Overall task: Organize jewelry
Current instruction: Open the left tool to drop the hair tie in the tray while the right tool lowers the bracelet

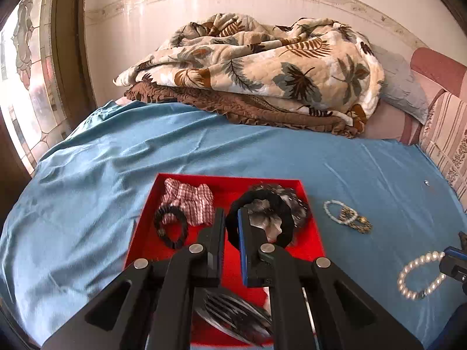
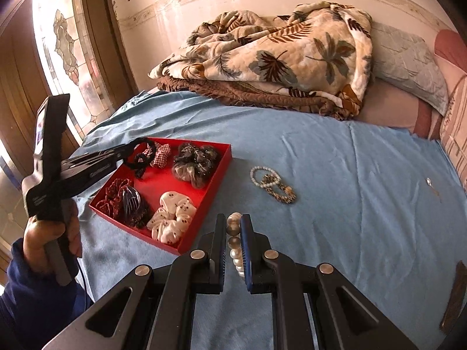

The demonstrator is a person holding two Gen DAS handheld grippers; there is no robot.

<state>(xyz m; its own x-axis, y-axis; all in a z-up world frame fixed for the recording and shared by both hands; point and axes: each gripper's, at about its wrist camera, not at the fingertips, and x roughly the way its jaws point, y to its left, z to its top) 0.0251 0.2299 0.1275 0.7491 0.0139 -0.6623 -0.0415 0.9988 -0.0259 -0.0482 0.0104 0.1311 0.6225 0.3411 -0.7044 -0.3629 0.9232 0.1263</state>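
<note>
A bed covered by a blue sheet (image 1: 204, 145) fills the room's foreground. At its far edge, against the cream wall (image 1: 233, 5) with a faded floral border strip, lies a rumpled leaf-print quilt (image 1: 262, 64) over a brown ruffled blanket (image 1: 204, 99). Right of the quilt rest a pale blue pillow (image 2: 408, 64) and striped pink cushions (image 1: 446, 134). Left of the quilt, daylight glows through a stained-glass window (image 2: 67, 58) in a wooden frame

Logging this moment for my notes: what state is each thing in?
Left gripper: jaws shut on black hair tie, over tray.
Right gripper: jaws closed around large pearl bracelet.
Red open tray: holds scrunchies.
Small white bead bracelet: loose on blue sheet.
</note>
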